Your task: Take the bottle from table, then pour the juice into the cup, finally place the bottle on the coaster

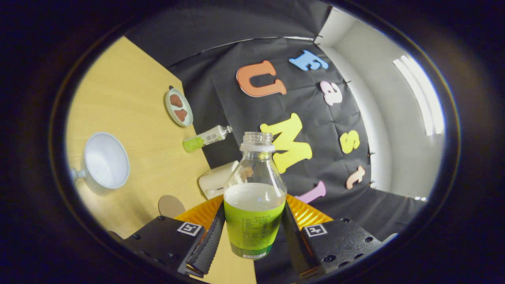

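Note:
A clear uncapped bottle [255,197] with a green label and pale juice stands between my fingers, and my gripper [252,232] is shut on it at the label. The whole scene looks tilted, with the wooden table [130,106] rising to the left. A white cup [105,159] with a handle sits on the table well to the left of the bottle, its mouth facing me and its inside looking bare. A small round brown coaster [171,205] lies on the table just beyond my left finger [208,244].
A small plate [178,107] with brown pieces rests near the table's far edge. A second bottle [206,138] with a green label lies by that edge. A white box-like object [216,179] and a shiny orange-gold disc [205,213] sit right behind the held bottle.

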{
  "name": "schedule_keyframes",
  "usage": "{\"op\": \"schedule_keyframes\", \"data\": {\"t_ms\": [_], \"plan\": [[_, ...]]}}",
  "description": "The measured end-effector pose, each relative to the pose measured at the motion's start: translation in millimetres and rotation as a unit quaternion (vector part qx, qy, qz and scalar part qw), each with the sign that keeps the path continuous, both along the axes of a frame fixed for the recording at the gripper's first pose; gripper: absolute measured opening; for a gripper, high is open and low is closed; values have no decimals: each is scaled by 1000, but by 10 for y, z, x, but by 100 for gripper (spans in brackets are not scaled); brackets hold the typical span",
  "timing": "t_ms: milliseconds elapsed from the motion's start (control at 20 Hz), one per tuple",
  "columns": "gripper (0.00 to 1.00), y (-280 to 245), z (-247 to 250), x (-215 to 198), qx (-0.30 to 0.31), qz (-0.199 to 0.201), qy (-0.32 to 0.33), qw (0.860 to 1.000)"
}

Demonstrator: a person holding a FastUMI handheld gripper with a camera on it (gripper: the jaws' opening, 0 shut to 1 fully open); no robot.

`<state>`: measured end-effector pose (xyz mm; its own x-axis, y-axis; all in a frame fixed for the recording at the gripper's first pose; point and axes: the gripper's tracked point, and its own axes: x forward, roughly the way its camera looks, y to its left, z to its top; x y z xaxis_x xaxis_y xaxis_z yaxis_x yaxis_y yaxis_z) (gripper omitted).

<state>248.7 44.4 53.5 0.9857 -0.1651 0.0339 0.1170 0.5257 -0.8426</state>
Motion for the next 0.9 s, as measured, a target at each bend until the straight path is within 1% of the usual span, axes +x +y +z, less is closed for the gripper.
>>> {"op": "schedule_keyframes", "data": {"t_ms": [50, 150, 250, 350, 450, 500, 550, 600, 750, 900], "plan": [[79, -19, -62, 25, 35, 2, 9, 999], [80, -34, -189, 95, 119, 10, 28, 992], [80, -45, -247, 166, 205, 19, 35, 978], [80, -117, -252, 260, 283, 22, 26, 959], [80, -120, -297, 360, 368, 38, 25, 929], [80, -112, -309, 418, 400, 49, 26, 915], [79, -103, -331, 480, 426, 59, 25, 903], [79, -121, -357, 573, 442, 60, 24, 895], [80, -145, -523, 763, 462, 62, 23, 884], [79, -138, -699, 949, 492, 57, 14, 868]]}}
